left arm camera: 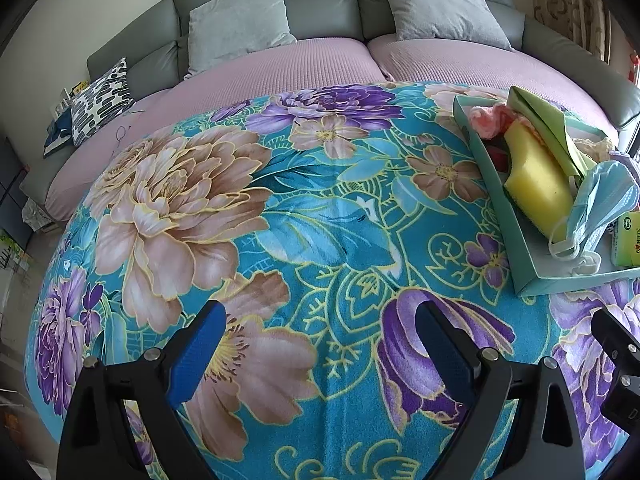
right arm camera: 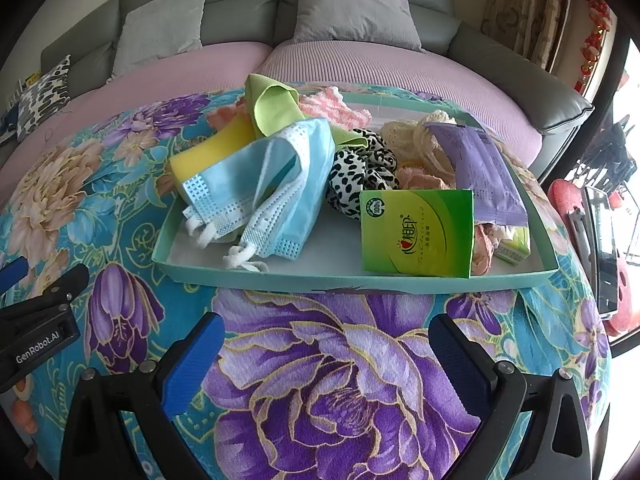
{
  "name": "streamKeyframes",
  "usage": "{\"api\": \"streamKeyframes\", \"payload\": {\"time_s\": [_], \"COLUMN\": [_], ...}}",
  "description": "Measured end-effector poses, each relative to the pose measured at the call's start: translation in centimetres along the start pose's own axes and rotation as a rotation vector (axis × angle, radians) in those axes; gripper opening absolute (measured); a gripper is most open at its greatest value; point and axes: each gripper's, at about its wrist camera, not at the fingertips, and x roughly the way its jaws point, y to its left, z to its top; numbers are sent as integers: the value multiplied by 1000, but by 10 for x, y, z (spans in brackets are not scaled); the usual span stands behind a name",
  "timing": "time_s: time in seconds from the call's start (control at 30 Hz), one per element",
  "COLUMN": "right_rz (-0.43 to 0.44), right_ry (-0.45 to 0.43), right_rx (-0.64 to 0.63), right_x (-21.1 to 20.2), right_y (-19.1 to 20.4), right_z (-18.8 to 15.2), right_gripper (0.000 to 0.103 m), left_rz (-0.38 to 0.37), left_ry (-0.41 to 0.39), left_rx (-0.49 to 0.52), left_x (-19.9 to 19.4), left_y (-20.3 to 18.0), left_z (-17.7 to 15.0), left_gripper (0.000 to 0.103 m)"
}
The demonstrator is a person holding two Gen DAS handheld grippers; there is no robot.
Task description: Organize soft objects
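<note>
Right wrist view, item list:

- Tray (right arm camera: pixel 352 280), teal, shallow, on floral blanket (right arm camera: pixel 320 360) over a tabletop w/ sofa (right arm camera: pixel 360 64) behind. Long axis runs left-right across view; near rim faces the tool.
- Face mask (right arm camera: pixel 260 184), blue, crumpled, left part of tray; ear loops (right arm camera: pixel 244 258) trail toward near rim. Long axis diagonal, upper right to lower left; loops point at the tool.
- Yellow sponge (right arm camera: pixel 208 148), left-rear, partly under mask, one end poking over tray's left rim.
- Green cloth (right arm camera: pixel 276 108), pink knit (right arm camera: pixel 336 110), leopard scrunchie (right arm camera: pixel 360 172), cream lace (right arm camera: pixel 416 136), purple packet (right arm camera: pixel 480 168), green tissue pack (right arm camera: pixel 416 232) (flat, front-right, face up).
- Right tool (right arm camera: pixel 326 364): fingers spread wide, nothing between, hovering short of tray.

Left wrist view:

- Left tool (left arm camera: pixel 320 352): fingers spread wide, holding nothing, above bare blanket, well left of tray (left arm camera: pixel 516 240).

Risks (judged):

- Items heaped/overlapping: grabbing mask may drag sponge or cloth along, as they touch.
- Ear loops thin; could snag on scrunchie or slip from pads.
- Tray light, on soft blanket: a push on near rim likely slides or tips it.
- Sponge overhang: a nudge could drop it out.
- Tissue pack lies flat, hard to pinch w/o scraping tray floor.
</note>
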Motion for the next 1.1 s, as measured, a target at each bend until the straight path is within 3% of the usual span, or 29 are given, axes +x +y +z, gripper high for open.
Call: {"api": "streamKeyframes", "payload": {"time_s": [1.1], "right_rz": [-5], "right_ry": [14], "right_rx": [-10], "right_x": [3], "right_y": [3], "right_z": [-1], "right_gripper": [103], "left_rz": [-1], "left_ry": [20], "left_rx": [-2], "left_x": [5], "left_y": [3], "left_z": [-3], "left_gripper": [96]}}
